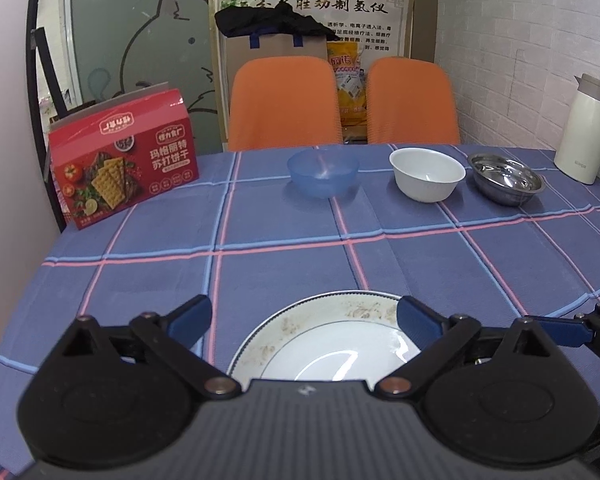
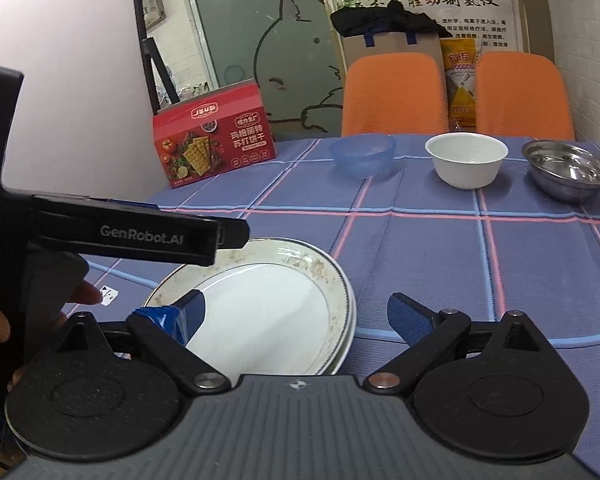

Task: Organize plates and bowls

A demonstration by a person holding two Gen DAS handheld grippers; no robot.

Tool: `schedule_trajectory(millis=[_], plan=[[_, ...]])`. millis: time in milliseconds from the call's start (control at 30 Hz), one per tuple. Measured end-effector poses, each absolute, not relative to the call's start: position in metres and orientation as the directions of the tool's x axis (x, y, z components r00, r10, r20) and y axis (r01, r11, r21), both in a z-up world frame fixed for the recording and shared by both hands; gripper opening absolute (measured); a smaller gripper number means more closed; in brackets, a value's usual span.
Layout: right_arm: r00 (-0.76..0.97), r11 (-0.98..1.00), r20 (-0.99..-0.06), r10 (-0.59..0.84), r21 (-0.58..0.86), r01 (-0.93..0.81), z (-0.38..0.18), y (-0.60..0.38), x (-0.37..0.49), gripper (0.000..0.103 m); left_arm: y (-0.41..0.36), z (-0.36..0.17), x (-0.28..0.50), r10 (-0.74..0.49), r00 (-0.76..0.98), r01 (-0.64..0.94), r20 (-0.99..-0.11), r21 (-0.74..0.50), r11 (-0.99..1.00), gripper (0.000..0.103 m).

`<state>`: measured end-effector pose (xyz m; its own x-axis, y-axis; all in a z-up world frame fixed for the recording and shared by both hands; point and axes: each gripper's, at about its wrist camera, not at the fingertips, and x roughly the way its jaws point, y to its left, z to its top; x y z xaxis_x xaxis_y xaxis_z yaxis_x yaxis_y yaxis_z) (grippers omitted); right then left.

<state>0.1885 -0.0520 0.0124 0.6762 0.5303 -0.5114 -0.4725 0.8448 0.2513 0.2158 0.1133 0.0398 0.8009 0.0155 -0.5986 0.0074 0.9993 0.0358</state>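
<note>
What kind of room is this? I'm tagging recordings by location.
Probably a makeshift dining corner in an office or clinic, not a home kitchen: a table under a checked tablecloth, two orange office chairs, and a printed poster on the wall behind them.

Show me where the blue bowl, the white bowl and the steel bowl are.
blue bowl [image 1: 323, 179]: left wrist view, front of its outer wall.
white bowl [image 1: 427, 184]: left wrist view, front of its outer wall.
steel bowl [image 2: 568, 166]: right wrist view, inner floor of the bowl.
</note>
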Motion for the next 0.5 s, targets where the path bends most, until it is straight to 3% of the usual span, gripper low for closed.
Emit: schedule_trajectory(millis=[500], plan=[[0.771, 0.959, -0.592, 0.234, 0.269, -0.084, -0.022, -0.174, 0.213, 0.086, 0.048, 0.033, 0.247, -0.108, 0.762, 0.148, -0.639, 0.009, 0.989, 0.100]])
